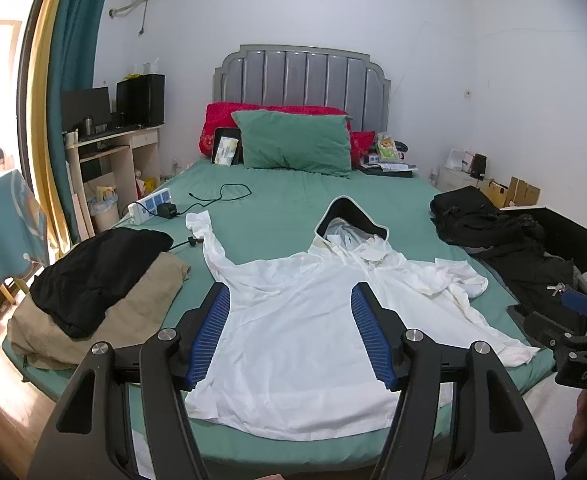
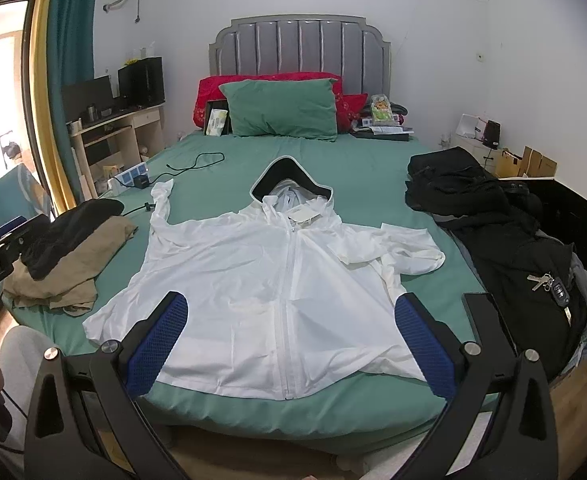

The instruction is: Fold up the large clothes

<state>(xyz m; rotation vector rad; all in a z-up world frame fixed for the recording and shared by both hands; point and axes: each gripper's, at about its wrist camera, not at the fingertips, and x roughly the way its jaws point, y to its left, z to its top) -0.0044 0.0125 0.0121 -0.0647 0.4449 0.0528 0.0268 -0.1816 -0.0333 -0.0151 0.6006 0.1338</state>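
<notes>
White hooded jacket (image 2: 261, 280) lies spread flat, zipper up, mid-frame on the green bed (image 2: 373, 188), with no fold made yet; every fold remains, I judge. My left gripper (image 1: 289, 332) and right gripper (image 2: 289, 340) hover at the hem, jaws apart, holding nothing.

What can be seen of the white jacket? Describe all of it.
The white hooded jacket lies front up, spread flat on the green bedsheet, zipper closed down the middle. It looks thin and lightly creased. The dark-lined hood points toward the pillows; one sleeve stretches toward the power strip, the other is folded and bunched. Neither gripper touches it.
</notes>
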